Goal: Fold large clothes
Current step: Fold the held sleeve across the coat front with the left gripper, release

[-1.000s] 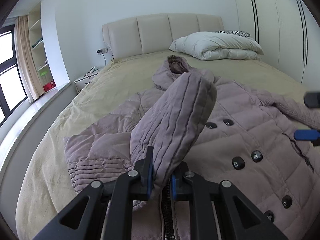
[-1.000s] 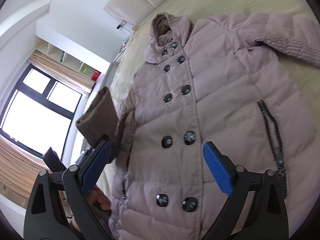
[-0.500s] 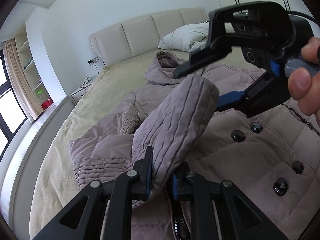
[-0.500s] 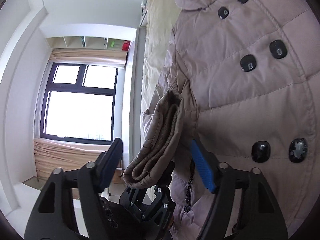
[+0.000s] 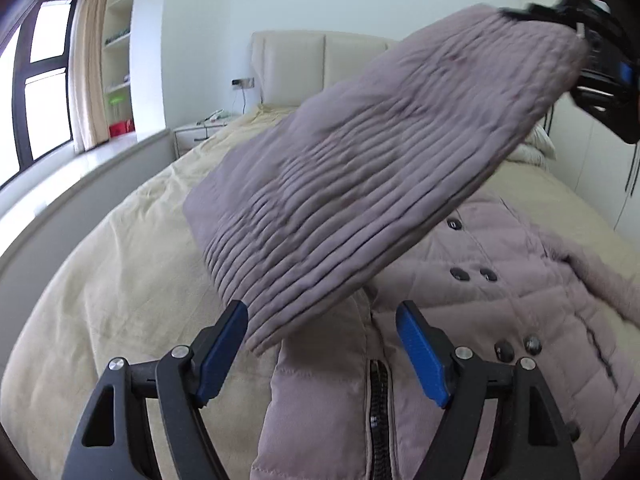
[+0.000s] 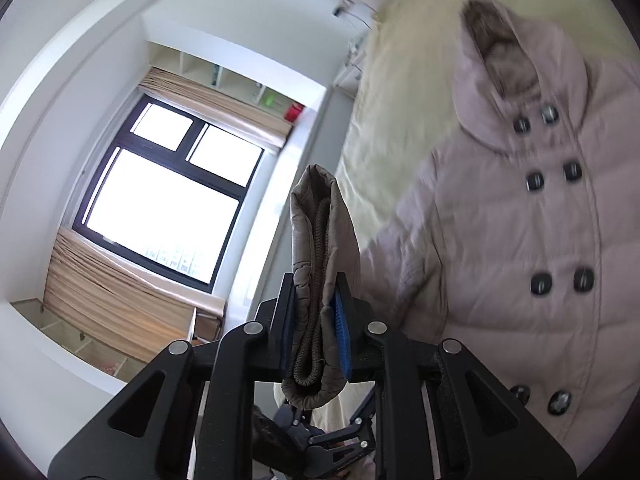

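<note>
A mauve quilted coat [image 5: 500, 292] with dark buttons lies face up on the bed; it also shows in the right wrist view [image 6: 532, 240]. Its sleeve [image 5: 380, 184] is lifted in the air, slanting up to the right. My right gripper [image 6: 316, 332] is shut on the sleeve cuff [image 6: 320, 264] and holds it up; it shows in the left wrist view [image 5: 600, 60] at the upper right. My left gripper [image 5: 322, 344] is open, its jaws wide apart just under the sleeve's lower end, holding nothing.
The beige bed sheet [image 5: 112, 280] spreads to the left. A padded headboard [image 5: 320, 64] and a nightstand [image 5: 196, 136] stand at the back. A window with curtains [image 6: 160, 208] is on the left wall. Wardrobe doors [image 5: 596, 160] line the right.
My left gripper has opened and let go of the sleeve. My right gripper has closed on the cuff and lifted the sleeve up and to the right.
</note>
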`<act>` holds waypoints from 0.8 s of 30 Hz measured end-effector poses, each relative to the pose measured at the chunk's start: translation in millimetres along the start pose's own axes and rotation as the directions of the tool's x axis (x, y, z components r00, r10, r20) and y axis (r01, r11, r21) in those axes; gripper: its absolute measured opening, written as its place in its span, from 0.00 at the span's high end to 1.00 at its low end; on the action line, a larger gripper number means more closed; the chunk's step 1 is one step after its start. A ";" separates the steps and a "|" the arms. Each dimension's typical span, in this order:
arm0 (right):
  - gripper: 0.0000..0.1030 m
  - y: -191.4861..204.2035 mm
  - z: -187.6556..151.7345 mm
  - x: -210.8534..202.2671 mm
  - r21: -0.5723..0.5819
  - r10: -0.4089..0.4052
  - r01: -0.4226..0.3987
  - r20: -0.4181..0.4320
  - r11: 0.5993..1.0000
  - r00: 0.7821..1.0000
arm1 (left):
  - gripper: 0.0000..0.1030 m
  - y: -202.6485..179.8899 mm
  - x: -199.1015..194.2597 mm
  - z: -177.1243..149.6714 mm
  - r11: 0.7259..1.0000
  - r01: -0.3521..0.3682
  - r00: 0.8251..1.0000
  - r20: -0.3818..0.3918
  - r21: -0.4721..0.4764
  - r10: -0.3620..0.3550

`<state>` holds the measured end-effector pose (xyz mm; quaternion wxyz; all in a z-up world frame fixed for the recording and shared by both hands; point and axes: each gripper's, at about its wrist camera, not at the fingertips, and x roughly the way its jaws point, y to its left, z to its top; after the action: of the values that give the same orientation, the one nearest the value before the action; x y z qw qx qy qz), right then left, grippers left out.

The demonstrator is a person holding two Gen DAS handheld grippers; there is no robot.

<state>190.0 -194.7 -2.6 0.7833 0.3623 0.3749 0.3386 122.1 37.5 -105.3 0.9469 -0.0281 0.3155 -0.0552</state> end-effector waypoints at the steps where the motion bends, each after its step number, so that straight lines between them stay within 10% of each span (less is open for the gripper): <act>1: 0.83 15.4 9.4 -16.3 -0.032 0.007 -0.005 0.039 0.999 0.999 | 0.23 5.8 8.7 7.2 0.999 0.011 1.000 -0.008 -0.050 -0.011; 9: 0.84 43.5 74.9 -130.4 -0.124 0.012 0.027 0.304 0.992 0.953 | 0.25 10.3 94.9 48.1 0.980 0.025 0.994 -0.103 -0.196 -0.046; 11: 0.84 26.1 84.7 -148.4 -0.101 -0.008 0.045 0.335 0.994 0.942 | 0.43 12.3 116.9 53.4 0.978 0.021 0.990 -0.134 -0.207 -0.050; 18: 0.84 -90.8 94.2 -217.3 0.111 -0.167 0.131 0.435 0.985 0.885 | 0.52 11.8 146.5 61.0 0.990 0.000 0.987 -0.156 -0.142 -0.023; 24: 0.84 -208.5 91.0 -197.3 0.298 -0.349 0.244 0.380 0.923 0.857 | 0.75 9.8 160.5 56.1 0.995 -0.045 0.985 -0.168 -0.093 0.029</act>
<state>223.2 -487.5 -64.8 0.8393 0.4566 0.2844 0.0780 284.2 28.6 -156.6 0.9156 -0.0630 0.3964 -0.0245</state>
